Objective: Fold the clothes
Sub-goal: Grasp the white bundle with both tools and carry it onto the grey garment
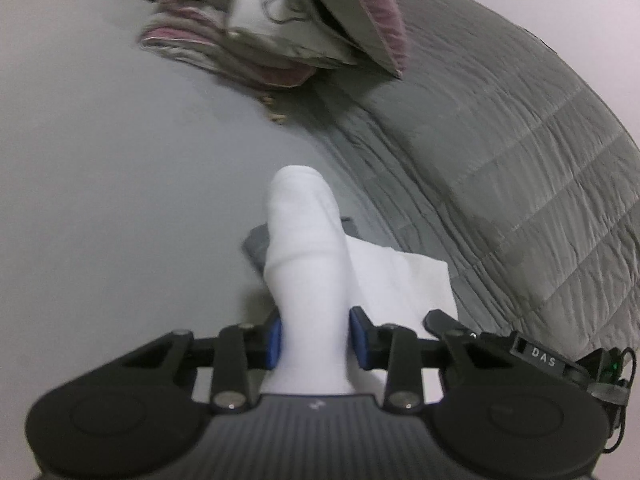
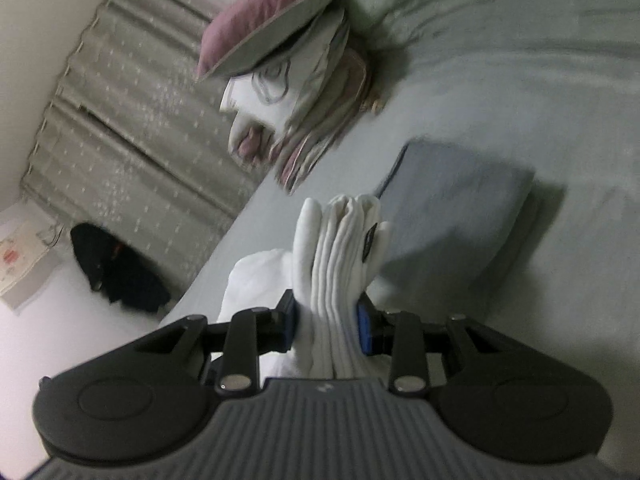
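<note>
Both grippers, left gripper (image 1: 316, 340) and right gripper (image 2: 326, 328), clamp the white garment (image 1: 304, 248) above the bed (image 1: 100, 160); we judge it mostly folded, needing setting beside the grey folded piece (image 2: 452, 208).

the left gripper (image 1: 315, 338) reached forward over a bed covered with a smooth grey sheet (image 1: 100, 184). its two blue pads (image 1: 274, 340) pressed on either side of a white cloth (image 1: 308, 264), which stood up between them in a rounded fold. more of the white cloth spread flat just to the right. a small grey folded item (image 1: 256, 244) lay partly hidden behind the cloth. a quilted grey blanket (image 1: 520, 152) curved along the right side. at the top, a stack of pillows (image 1: 288, 28) in pink, grey and white sat blurred.
</note>
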`<control>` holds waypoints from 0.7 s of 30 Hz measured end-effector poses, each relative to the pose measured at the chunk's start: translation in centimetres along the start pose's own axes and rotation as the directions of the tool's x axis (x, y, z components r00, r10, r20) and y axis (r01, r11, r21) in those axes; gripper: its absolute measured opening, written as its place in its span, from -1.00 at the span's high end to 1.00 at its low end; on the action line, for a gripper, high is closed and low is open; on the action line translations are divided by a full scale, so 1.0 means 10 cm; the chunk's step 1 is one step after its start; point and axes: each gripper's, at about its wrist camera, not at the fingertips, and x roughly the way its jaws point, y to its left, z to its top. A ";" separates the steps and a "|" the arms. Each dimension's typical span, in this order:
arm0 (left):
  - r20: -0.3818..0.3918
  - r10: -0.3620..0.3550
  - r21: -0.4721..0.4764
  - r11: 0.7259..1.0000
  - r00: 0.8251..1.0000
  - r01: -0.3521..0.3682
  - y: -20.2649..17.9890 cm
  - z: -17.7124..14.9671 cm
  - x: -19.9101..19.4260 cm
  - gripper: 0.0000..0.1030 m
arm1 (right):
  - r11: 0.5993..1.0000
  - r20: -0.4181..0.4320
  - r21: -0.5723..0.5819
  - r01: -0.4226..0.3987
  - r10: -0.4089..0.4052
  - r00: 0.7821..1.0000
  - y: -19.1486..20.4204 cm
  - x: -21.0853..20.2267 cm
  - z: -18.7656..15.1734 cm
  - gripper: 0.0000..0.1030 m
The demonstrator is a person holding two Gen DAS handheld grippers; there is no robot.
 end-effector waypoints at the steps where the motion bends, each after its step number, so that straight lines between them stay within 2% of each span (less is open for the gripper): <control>1: 0.000 -0.012 0.010 1.000 1.000 0.012 0.00 0.05 0.10 0.33 | 1.000 0.016 -0.009 0.007 -0.007 1.000 -0.02 0.03 0.04 0.34; 6: 0.027 -0.061 -0.044 0.997 0.998 0.062 0.02 0.15 0.48 0.34 | 0.998 0.054 -0.056 0.025 -0.022 0.998 -0.11 0.23 0.36 0.34; 13: 0.106 -0.113 -0.160 0.979 0.988 0.129 -0.03 -0.01 0.78 0.35 | 0.995 0.024 -0.100 0.012 -0.009 1.000 -0.30 0.40 0.80 0.34; 19: 0.178 -0.095 -0.295 0.944 0.979 0.145 -0.02 -0.34 0.97 0.35 | 0.992 -0.009 -0.128 0.010 -0.011 1.000 -0.56 0.58 1.02 0.34; 21: 0.192 -0.060 -0.294 0.949 0.980 0.116 -0.01 -0.46 1.03 0.33 | 0.989 -0.021 -0.144 0.022 -0.025 0.999 -0.64 0.71 1.07 0.34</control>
